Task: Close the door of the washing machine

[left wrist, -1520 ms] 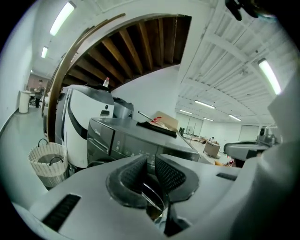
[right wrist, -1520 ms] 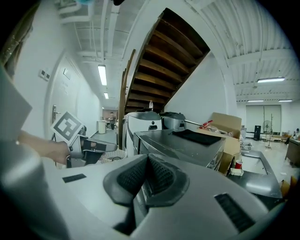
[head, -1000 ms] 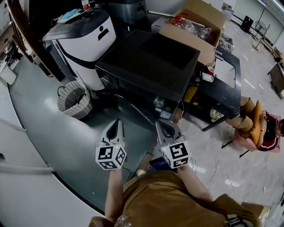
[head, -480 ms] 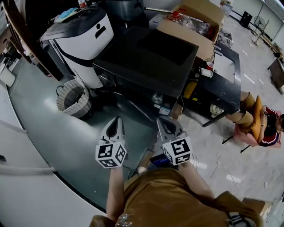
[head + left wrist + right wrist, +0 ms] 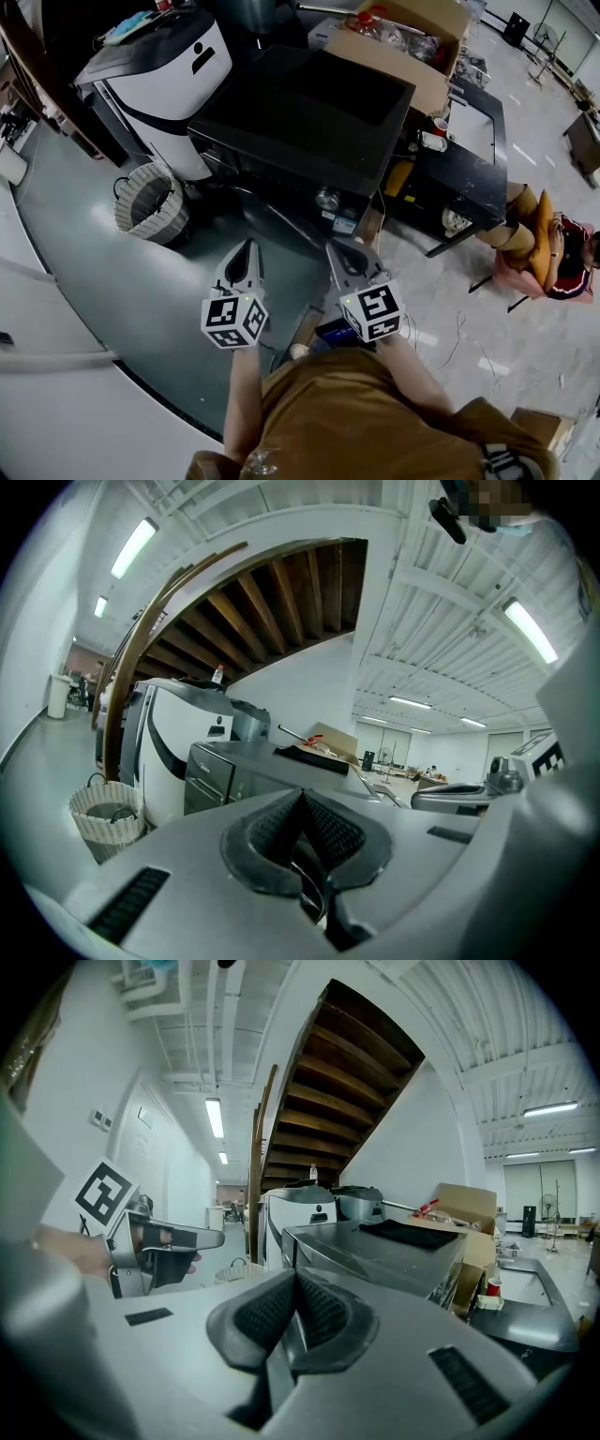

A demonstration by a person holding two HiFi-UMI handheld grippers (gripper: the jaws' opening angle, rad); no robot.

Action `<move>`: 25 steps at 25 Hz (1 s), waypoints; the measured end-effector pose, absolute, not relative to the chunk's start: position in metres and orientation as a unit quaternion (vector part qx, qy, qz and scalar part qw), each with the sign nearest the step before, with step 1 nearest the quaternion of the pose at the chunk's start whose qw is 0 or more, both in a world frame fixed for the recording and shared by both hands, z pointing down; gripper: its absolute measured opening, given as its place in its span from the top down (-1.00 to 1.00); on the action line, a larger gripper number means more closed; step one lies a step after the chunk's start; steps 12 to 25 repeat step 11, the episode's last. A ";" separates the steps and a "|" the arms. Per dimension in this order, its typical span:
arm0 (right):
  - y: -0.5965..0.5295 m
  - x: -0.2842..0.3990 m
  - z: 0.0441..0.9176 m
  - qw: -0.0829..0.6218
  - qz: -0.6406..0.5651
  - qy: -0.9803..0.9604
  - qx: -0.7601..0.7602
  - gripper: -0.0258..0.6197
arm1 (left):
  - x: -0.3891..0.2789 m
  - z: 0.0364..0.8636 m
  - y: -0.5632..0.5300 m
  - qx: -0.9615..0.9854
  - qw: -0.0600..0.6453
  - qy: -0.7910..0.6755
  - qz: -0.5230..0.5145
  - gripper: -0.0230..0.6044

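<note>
Framing alone has changed since a second ago: the dark washing machine [image 5: 309, 117] sits slightly higher and further left in the head view, while both hands have kept their place. The left hand-held gripper [image 5: 247, 246] and right hand-held gripper [image 5: 336, 247] hang side by side before the person's chest, pointing nearly level toward the machine's front, well apart from it. Each has its jaws closed together with nothing between them. The machine stands on the floor between a white appliance [image 5: 159, 75] and a black tabletop [image 5: 478, 187]; its door cannot be made out.
</note>
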State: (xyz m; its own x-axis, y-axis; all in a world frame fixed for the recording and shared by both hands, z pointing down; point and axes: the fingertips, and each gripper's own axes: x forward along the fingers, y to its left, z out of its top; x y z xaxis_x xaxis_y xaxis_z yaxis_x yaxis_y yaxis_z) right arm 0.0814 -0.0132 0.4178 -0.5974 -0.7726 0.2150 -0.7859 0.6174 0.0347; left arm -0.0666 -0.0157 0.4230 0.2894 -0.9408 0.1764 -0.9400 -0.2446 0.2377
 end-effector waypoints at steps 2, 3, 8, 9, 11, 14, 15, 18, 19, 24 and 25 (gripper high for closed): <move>-0.013 0.082 0.420 0.106 0.034 -0.893 0.436 0.89 | -0.067 0.425 -0.016 0.789 0.152 -0.596 -0.001 0.85; -0.013 0.081 0.422 0.107 0.034 -0.893 0.436 0.89 | -0.067 0.426 -0.016 0.788 0.153 -0.596 0.000 0.85; -0.017 0.080 0.425 0.108 0.037 -0.892 0.438 0.89 | -0.070 0.431 -0.021 0.789 0.157 -0.594 0.000 0.85; -0.018 0.080 0.426 0.108 0.038 -0.892 0.438 0.89 | -0.070 0.431 -0.022 0.789 0.157 -0.594 0.000 0.85; -0.020 0.079 0.427 0.109 0.039 -0.892 0.438 0.89 | -0.071 0.431 -0.024 0.789 0.158 -0.593 0.000 0.85; -0.020 0.079 0.427 0.109 0.039 -0.892 0.438 0.89 | -0.071 0.431 -0.024 0.789 0.158 -0.593 0.000 0.85; -0.020 0.079 0.427 0.109 0.039 -0.892 0.438 0.89 | -0.071 0.431 -0.024 0.789 0.158 -0.593 0.000 0.85; -0.020 0.079 0.427 0.109 0.039 -0.892 0.438 0.89 | -0.071 0.431 -0.024 0.789 0.158 -0.593 0.000 0.85; -0.020 0.079 0.427 0.109 0.039 -0.892 0.438 0.89 | -0.071 0.431 -0.024 0.789 0.158 -0.593 0.000 0.85; -0.020 0.079 0.427 0.109 0.039 -0.892 0.438 0.89 | -0.071 0.431 -0.024 0.789 0.158 -0.593 0.000 0.85; -0.020 0.079 0.427 0.109 0.039 -0.892 0.438 0.89 | -0.071 0.431 -0.024 0.789 0.158 -0.593 0.000 0.85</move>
